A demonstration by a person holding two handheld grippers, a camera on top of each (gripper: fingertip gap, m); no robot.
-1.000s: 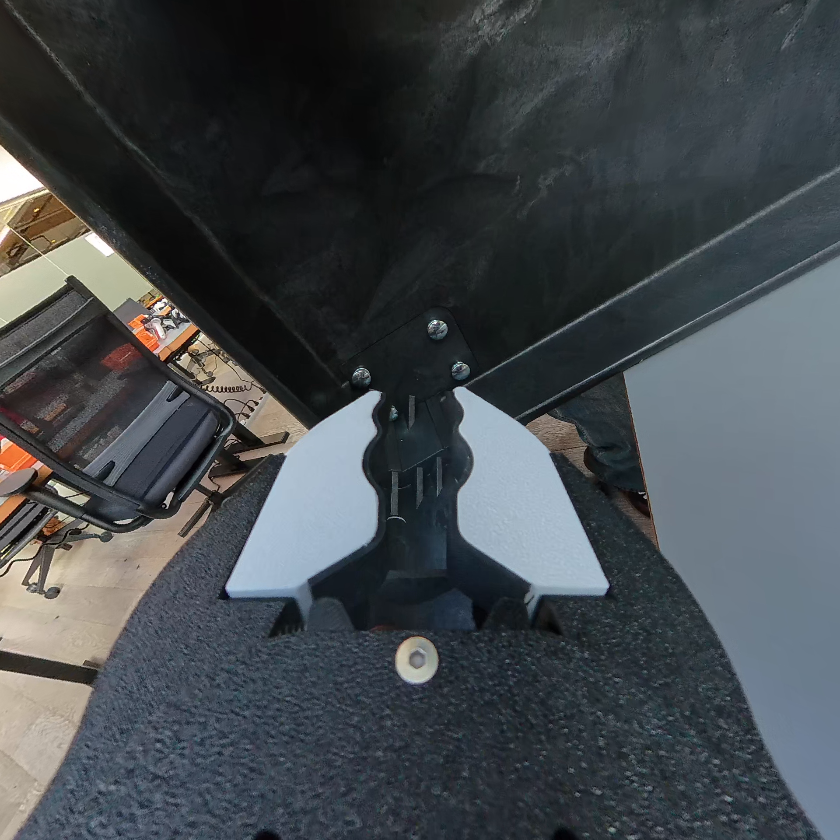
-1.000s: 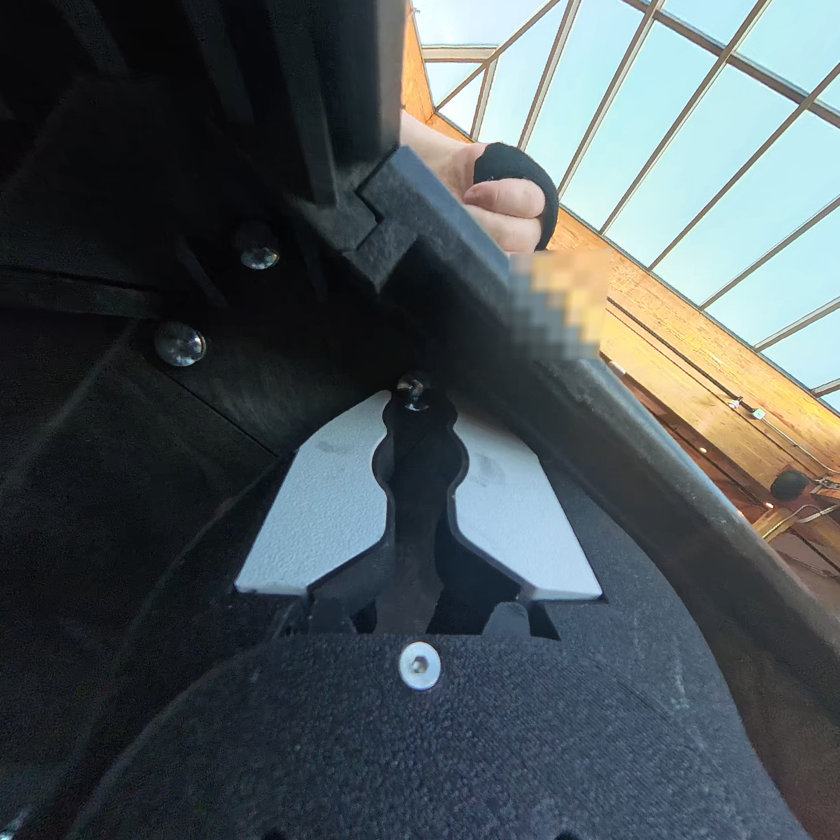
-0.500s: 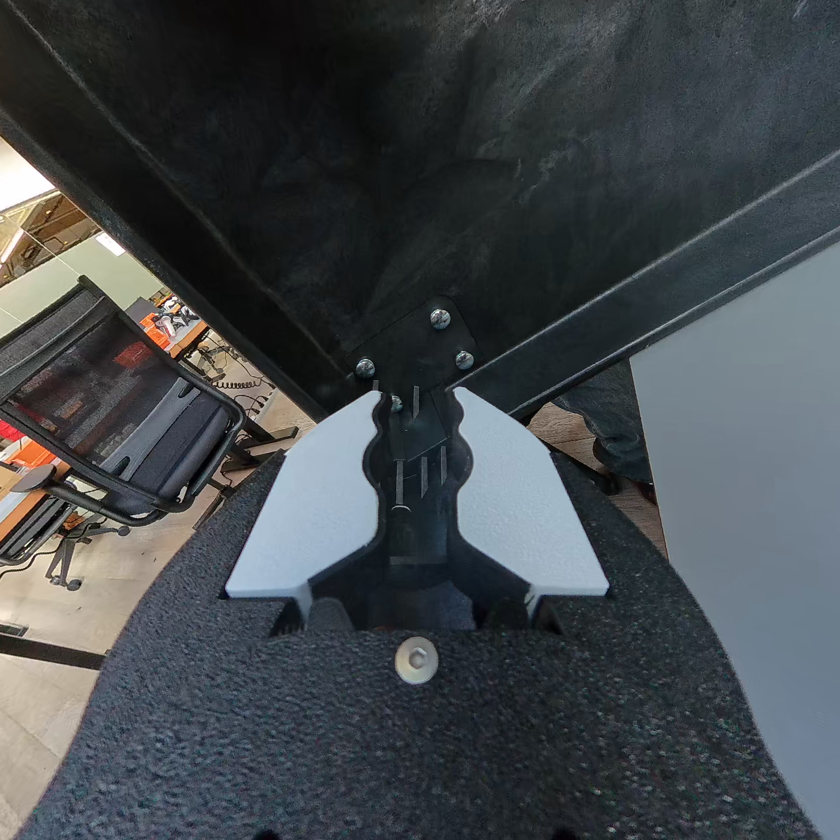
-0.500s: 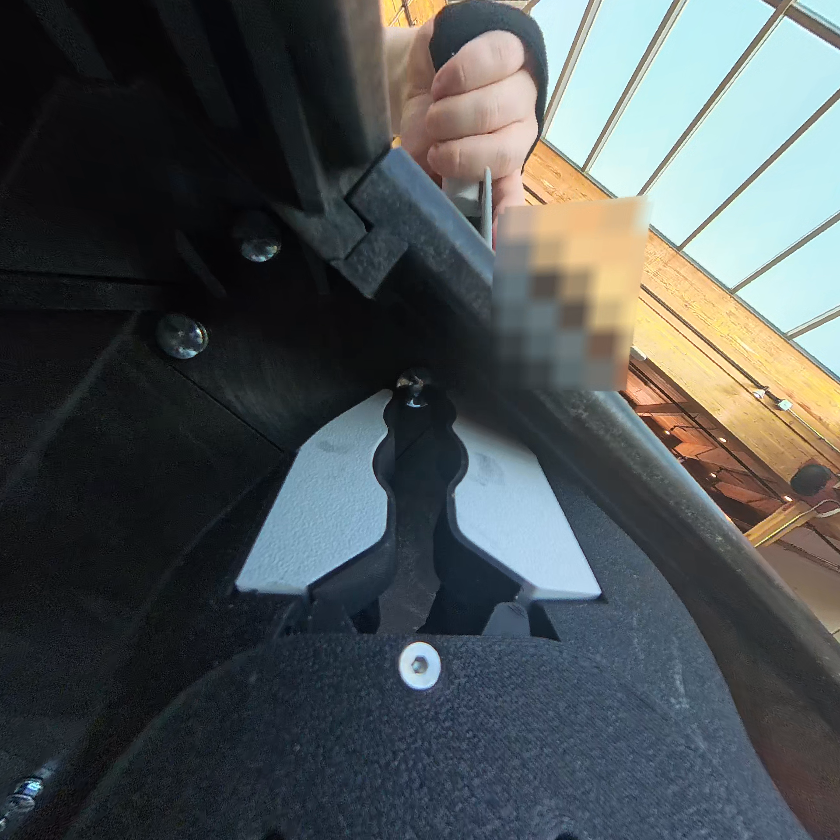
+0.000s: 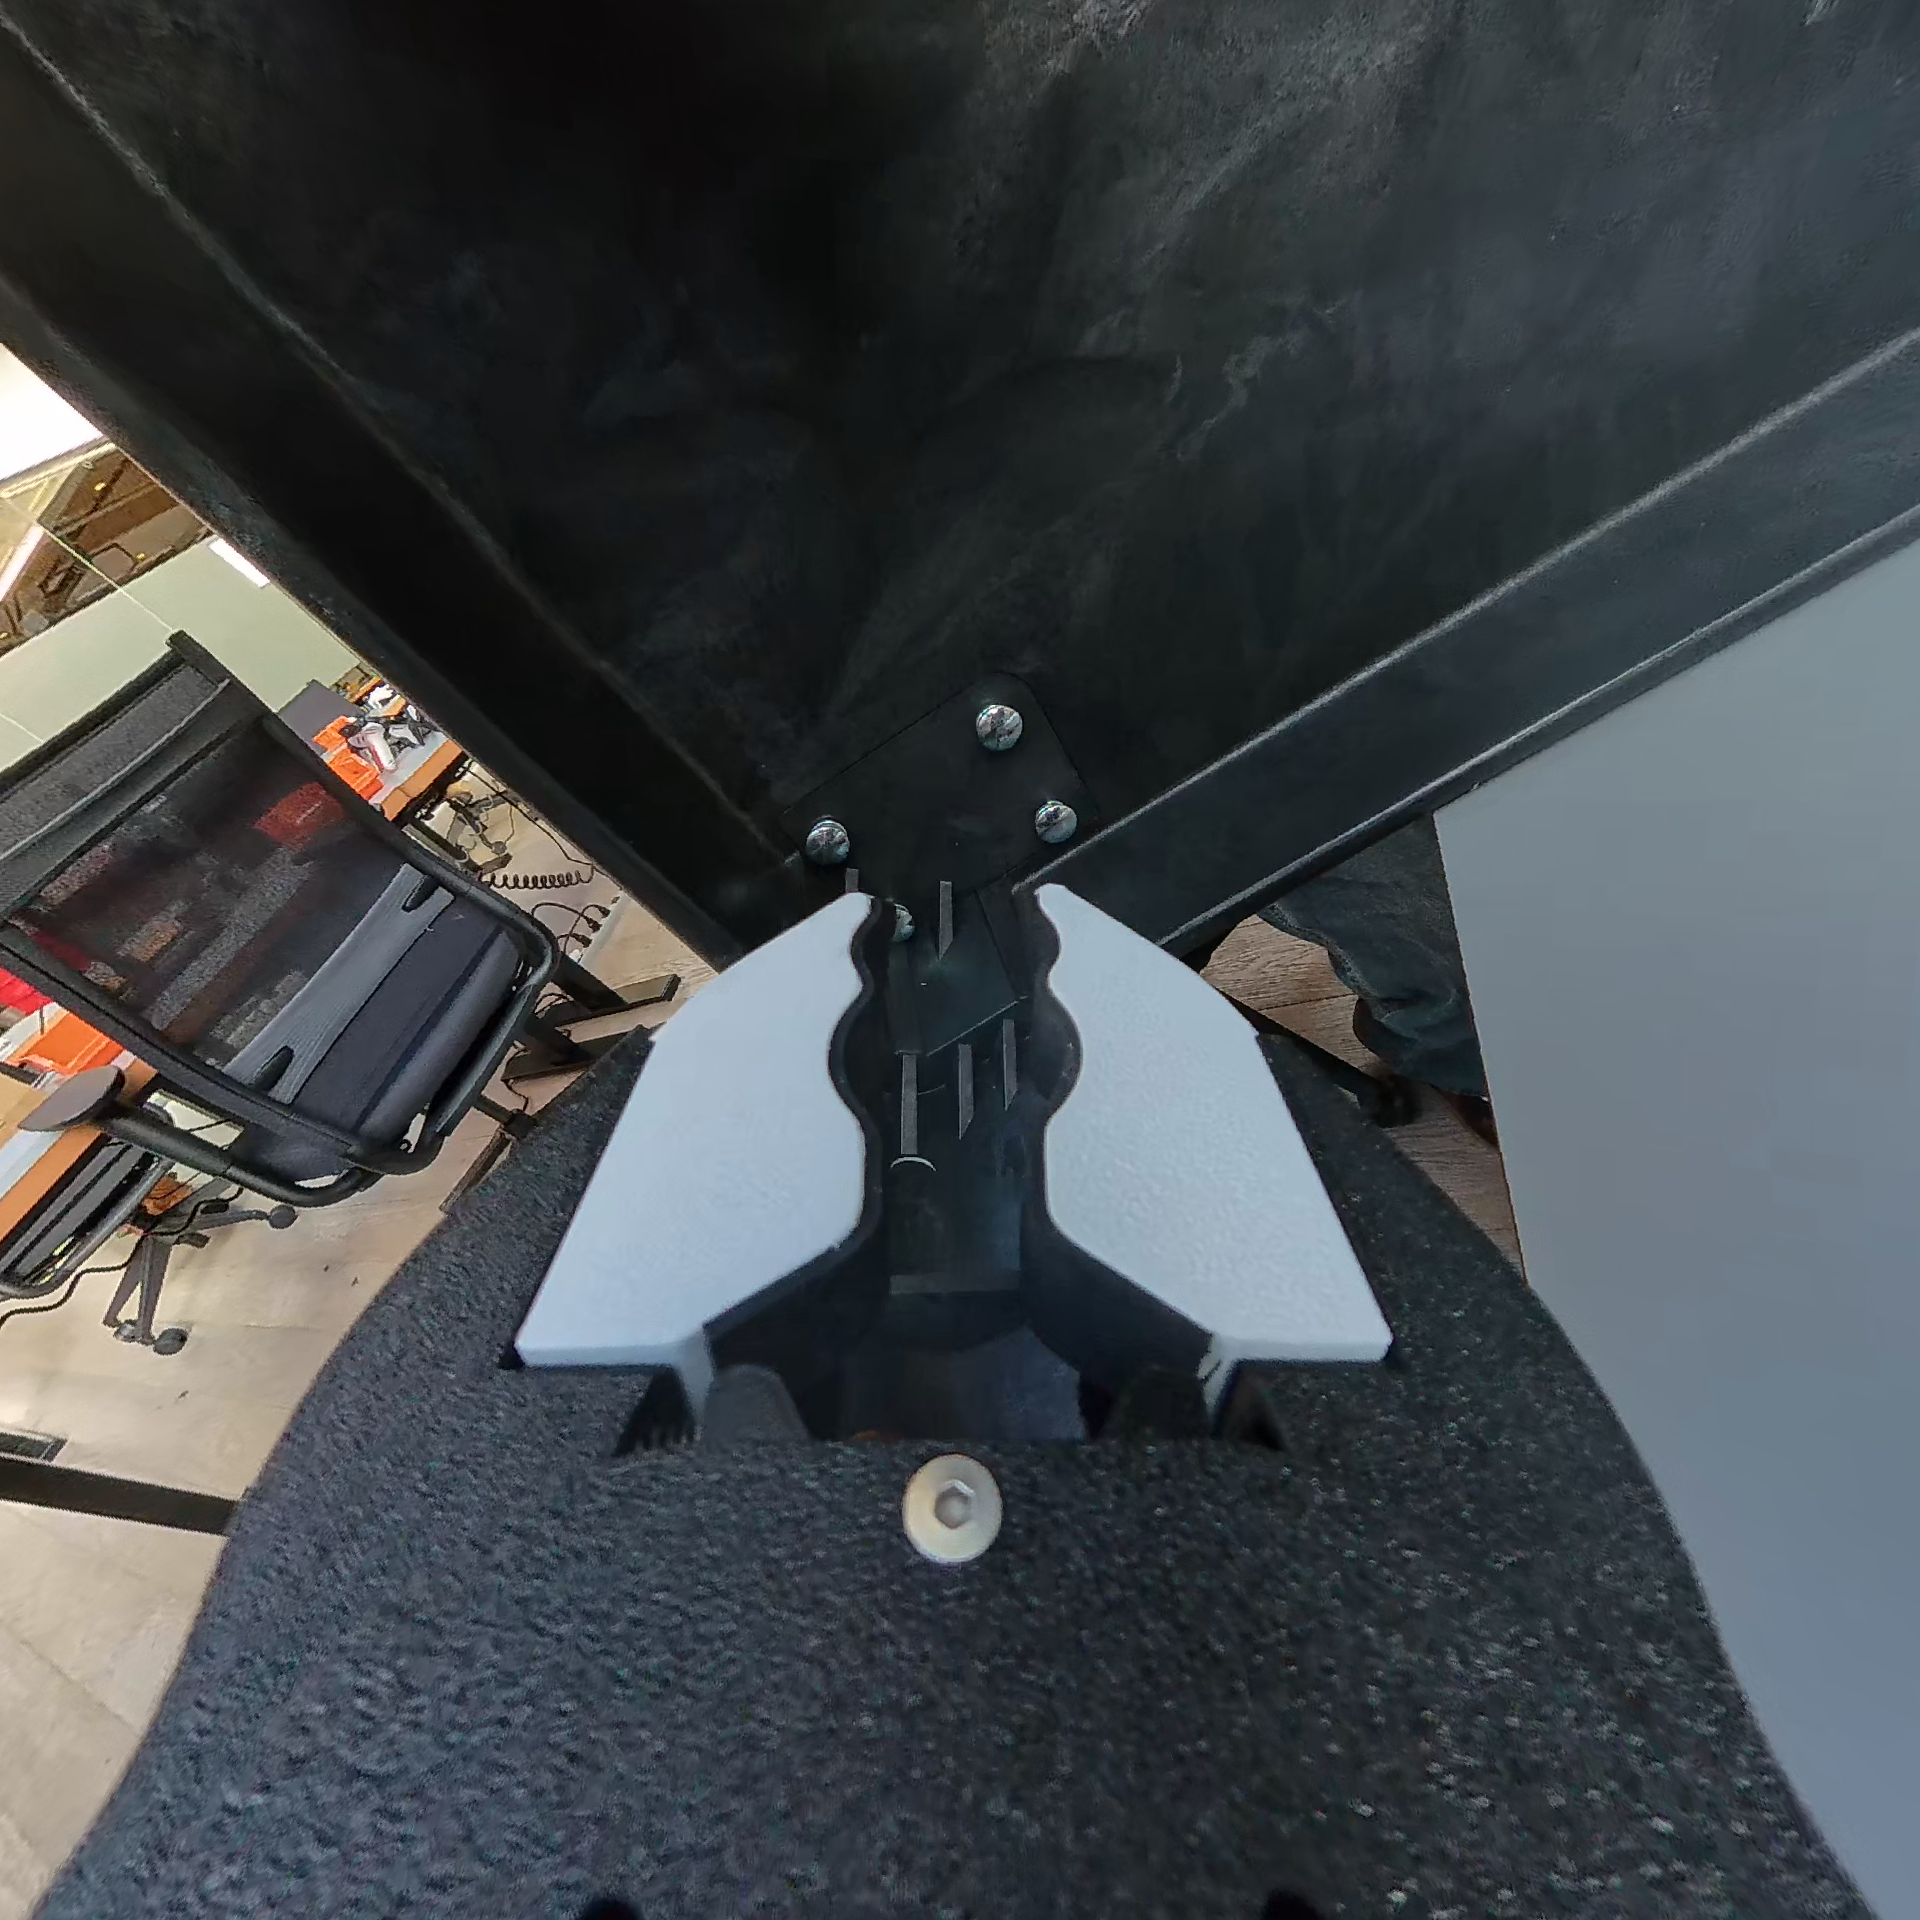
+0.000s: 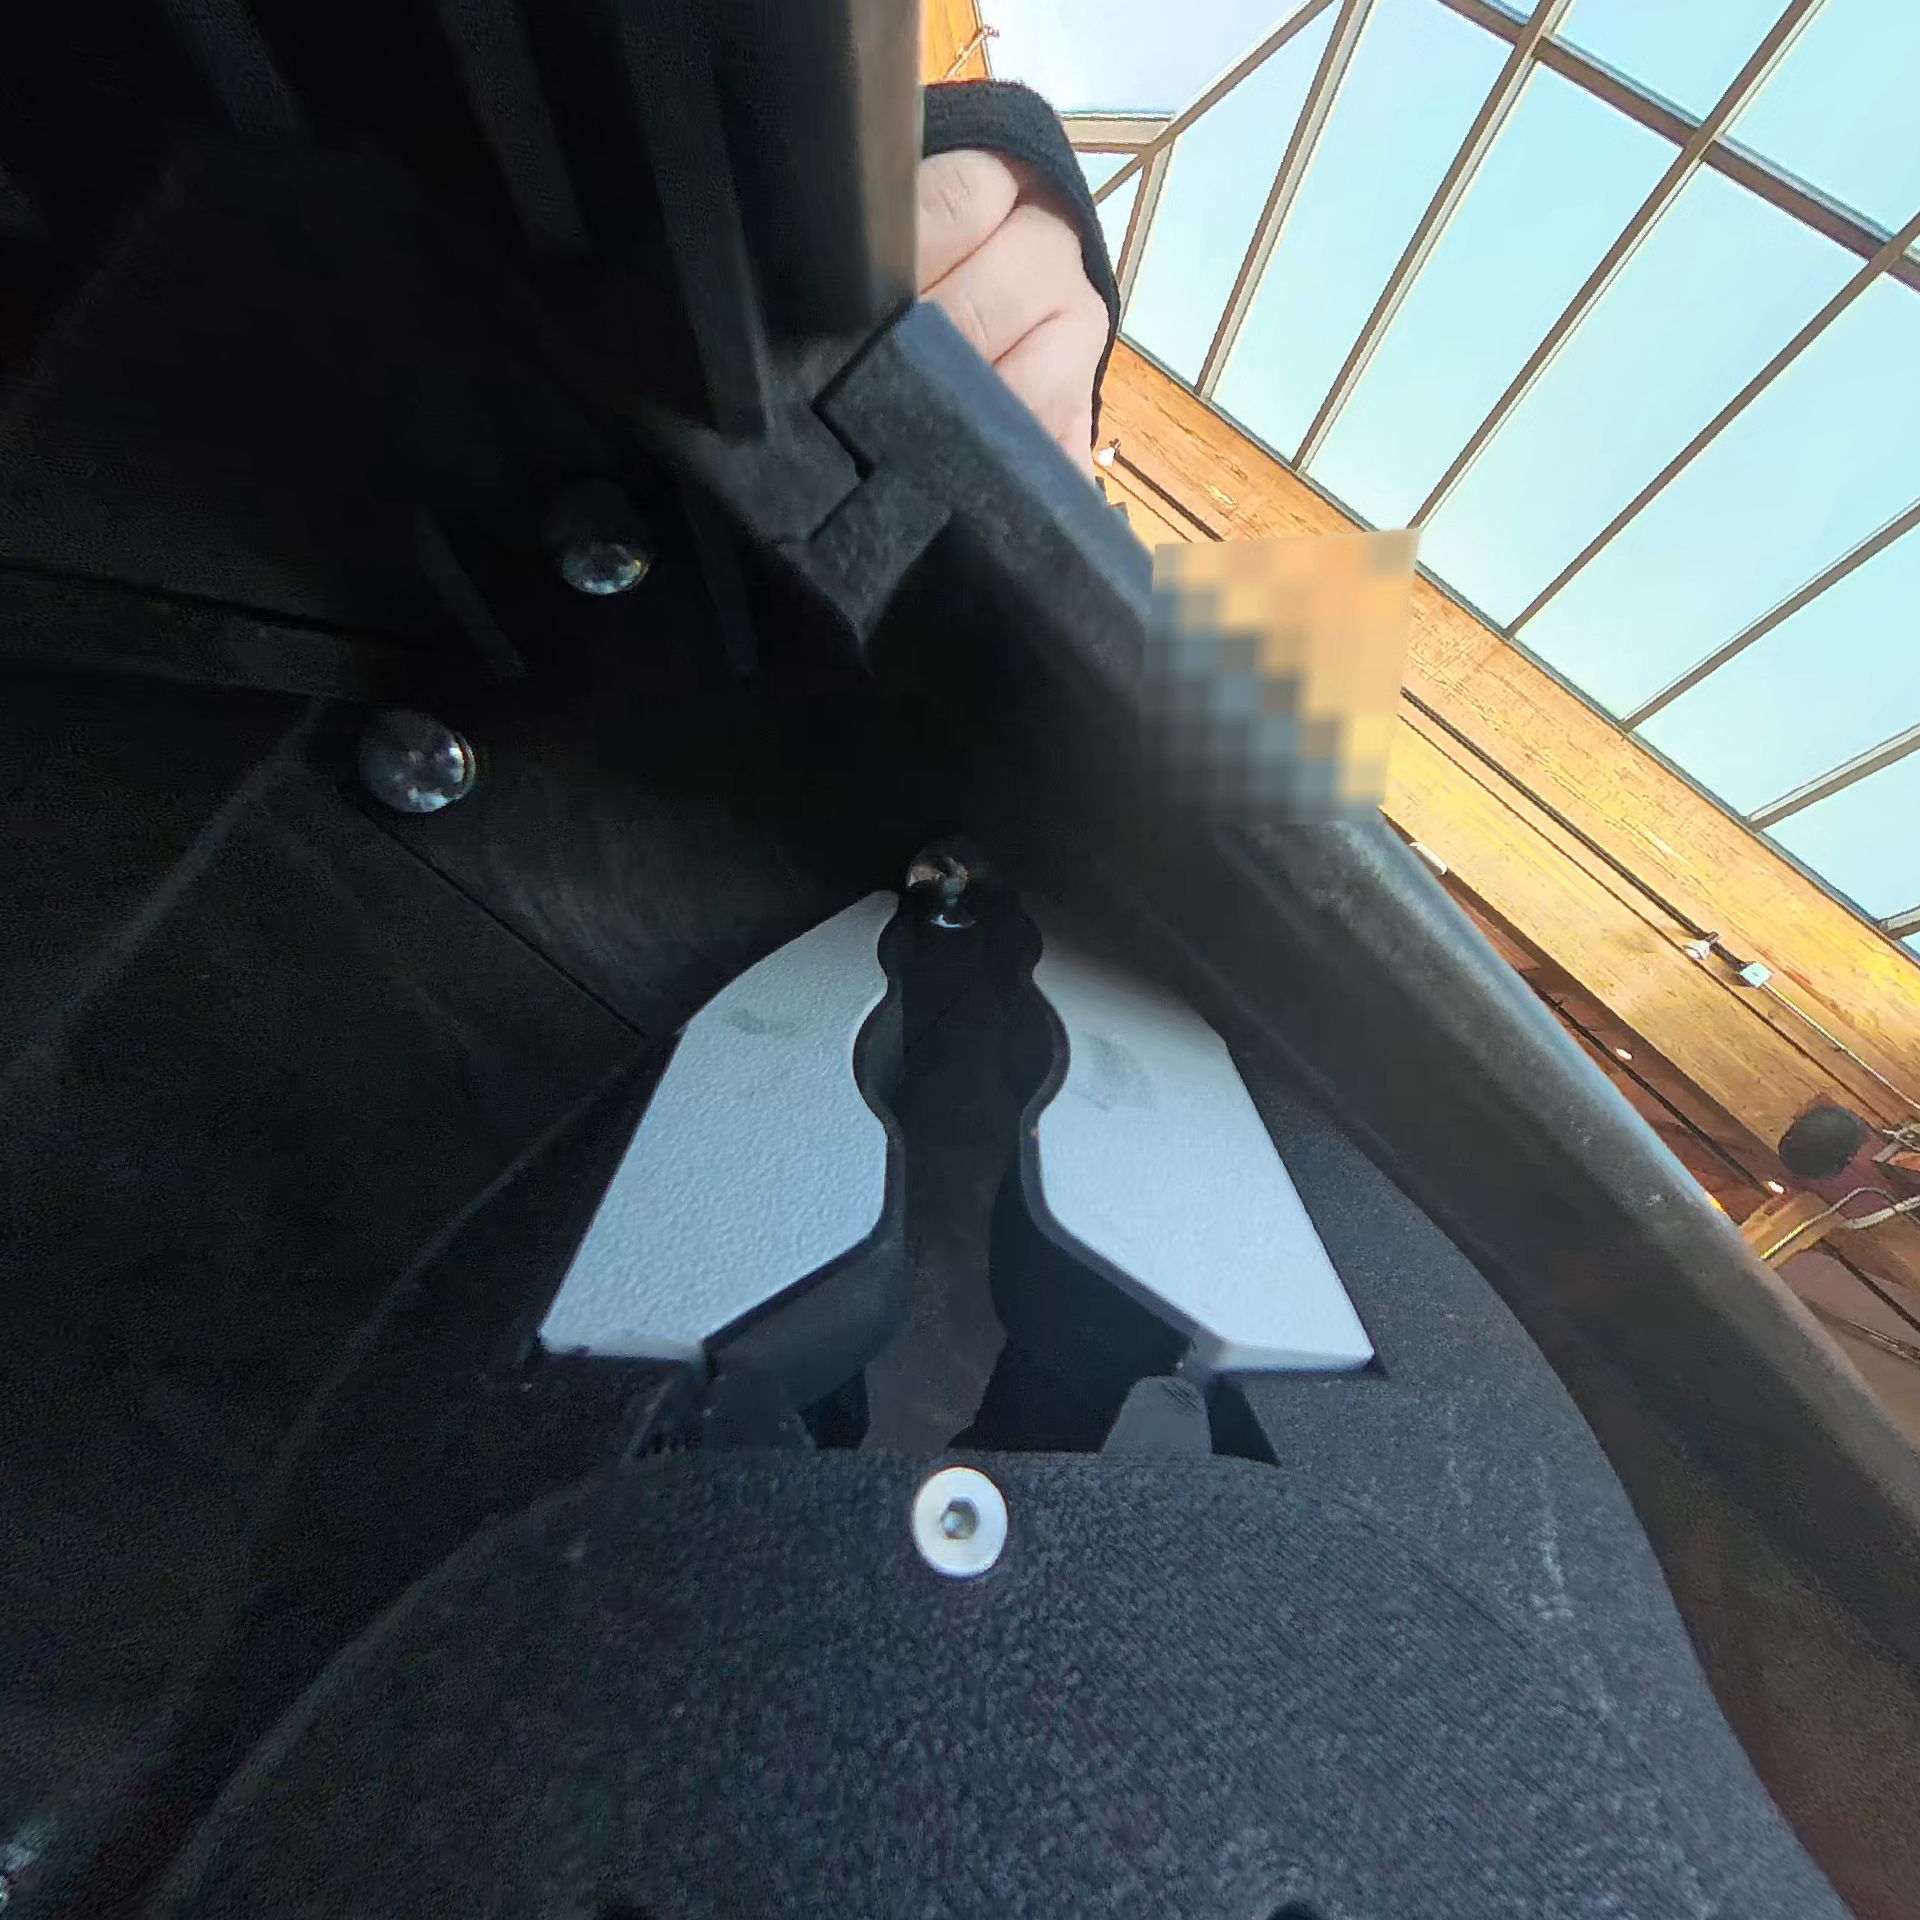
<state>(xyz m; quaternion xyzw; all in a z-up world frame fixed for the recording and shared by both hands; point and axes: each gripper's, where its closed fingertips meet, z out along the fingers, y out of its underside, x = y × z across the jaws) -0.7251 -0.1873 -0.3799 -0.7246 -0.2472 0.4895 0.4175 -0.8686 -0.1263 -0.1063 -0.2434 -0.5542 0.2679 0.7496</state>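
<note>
**Both tongs held close against black hardware**

In the left wrist view, the left gripper (image 5: 954, 902) is pointed at a black corner plate (image 5: 935, 790) that is fastened with silver screws (image 5: 1000, 724) to the underside of a large black panel (image 5: 935, 364). Its white fingers (image 5: 748, 1122) are set close together, with only a narrow gap left between them. A slotted black part is seen running from the corner plate down into that gap. Whether it is pinched or merely lying between the fingers cannot be told. A black bar (image 5: 1455, 707) is seen slanting up to the right from the plate, and a grey board (image 5: 1714, 1039) is found on the right edge. A black mesh office chair (image 5: 312, 935) is seen on the left, on a pale wooden floor (image 5: 83, 1610).

In the right wrist view, the right gripper (image 6: 958, 920) is also narrowed to a slim gap, with its tips just beside a small screw (image 6: 940, 873) on a black frame (image 6: 987, 488). Dark material is seen in the gap, but a grip cannot be confirmed. Two larger screws (image 6: 416, 764) are seen to the upper left. A hand (image 6: 997, 260) in a black cuff (image 6: 997, 114) is seen behind the frame's edge, under a glass roof (image 6: 1558, 260) and beside a wooden wall (image 6: 1558, 779).
</note>
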